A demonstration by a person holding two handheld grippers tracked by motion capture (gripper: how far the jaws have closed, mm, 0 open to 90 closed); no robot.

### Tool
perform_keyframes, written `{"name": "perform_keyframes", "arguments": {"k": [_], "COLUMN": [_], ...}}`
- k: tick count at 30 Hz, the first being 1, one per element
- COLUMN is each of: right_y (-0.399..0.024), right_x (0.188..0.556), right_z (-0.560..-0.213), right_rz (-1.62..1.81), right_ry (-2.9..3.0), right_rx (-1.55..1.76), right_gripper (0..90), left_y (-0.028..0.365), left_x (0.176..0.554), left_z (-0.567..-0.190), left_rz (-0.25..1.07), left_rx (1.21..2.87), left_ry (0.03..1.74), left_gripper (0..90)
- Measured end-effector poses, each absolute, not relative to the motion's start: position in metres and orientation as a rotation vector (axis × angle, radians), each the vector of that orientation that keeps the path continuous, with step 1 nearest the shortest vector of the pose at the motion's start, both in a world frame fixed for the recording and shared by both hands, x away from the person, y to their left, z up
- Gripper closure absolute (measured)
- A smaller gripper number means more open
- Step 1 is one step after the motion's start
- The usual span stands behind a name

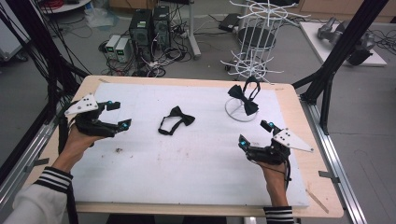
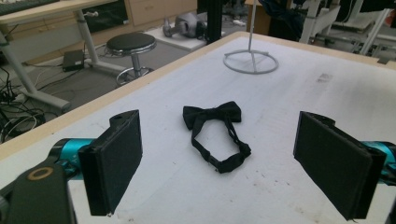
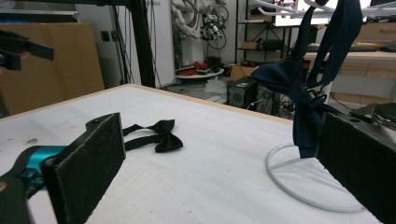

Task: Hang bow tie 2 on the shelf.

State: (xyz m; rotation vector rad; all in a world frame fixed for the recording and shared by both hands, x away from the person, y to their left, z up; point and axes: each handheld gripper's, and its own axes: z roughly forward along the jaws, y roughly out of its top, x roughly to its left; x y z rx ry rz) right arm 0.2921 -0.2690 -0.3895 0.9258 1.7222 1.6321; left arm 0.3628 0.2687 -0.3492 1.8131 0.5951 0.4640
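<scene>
We see a matt black cloth bow tie (image 2: 212,114) lying ahead of our left claw (image 1: 118,115), whose pads (image 2: 114,161) look like rough, dull foam. The counter (image 1: 289,100) shows pale wood edging under a white, lightly scuffed sheet (image 1: 187,158). Near our right claw (image 1: 256,132), a dark satin-like tie (image 3: 299,88) hangs on a white-coated wire stand (image 3: 280,154).
</scene>
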Motion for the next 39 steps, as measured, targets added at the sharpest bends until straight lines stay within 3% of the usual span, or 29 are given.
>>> {"name": "perform_keyframes", "arguments": {"k": [19, 39], "right_y": [-0.276, -0.277], "right_x": [0.289, 0.287], "right_z": [-0.391, -0.388], "right_rz": [1.664, 1.717], "right_ry": [1.702, 1.686], "right_rx": [0.925, 0.916], "right_gripper": [0.8, 0.8], "left_y": [0.224, 0.175], "left_x": [0.406, 0.45], "left_z": [-0.332, -0.325], "left_rz": [0.419, 0.348], "left_rx": [2.044, 2.18], "left_ry": [0.478, 0.39], "left_gripper": [16.1, 16.2]}}
